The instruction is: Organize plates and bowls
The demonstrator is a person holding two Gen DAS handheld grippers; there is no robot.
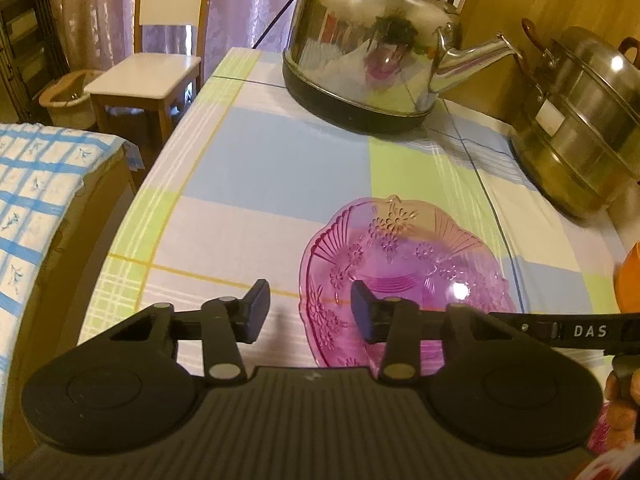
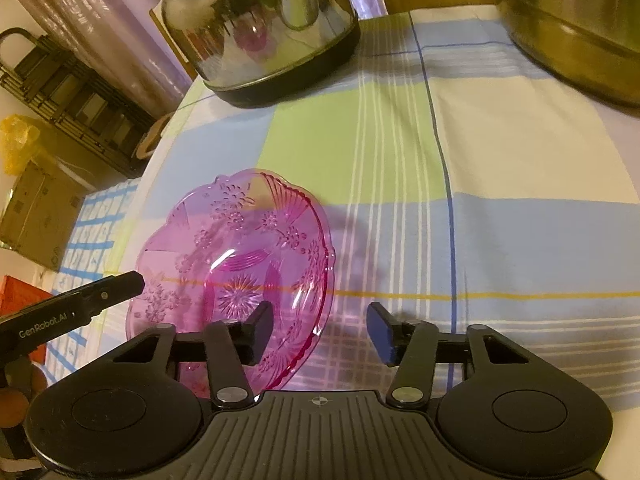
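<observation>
**Ana:** Hand-held gripper on the left (image 1: pixel 310 312) first: its two blue-padded jaws stand partly apart, and the near-left rim of the pink transparent glass bowl with the pressed flower pattern (image 1: pixel 404 264) lies between them. I can't see either pad pressing on the glass.

**Ben:** And the right hand-held gripper (image 2: pixel 320 330)?

**Ana:** Much the same: jaws part-way apart, straddling the bowl's near-right rim. Its left pad sits over the inside of the bowl, its right pad is outside, above the cloth. No clear contact there either.

**Ben:** Where is the bowl?

**Ana:** Upright on the bench with the blue, green and white checked cloth (image 1: pixel 256 168), toward the near side. Behind it stands a shiny steel kettle with a black base (image 1: pixel 372 44); to the right, well apart from the bowl, a stacked stainless steamer pot (image 1: pixel 584 128).

**Ben:** Anything beyond the bench?

**Ana:** A white-seated wooden chair (image 1: pixel 148 76) at the far left corner.
</observation>
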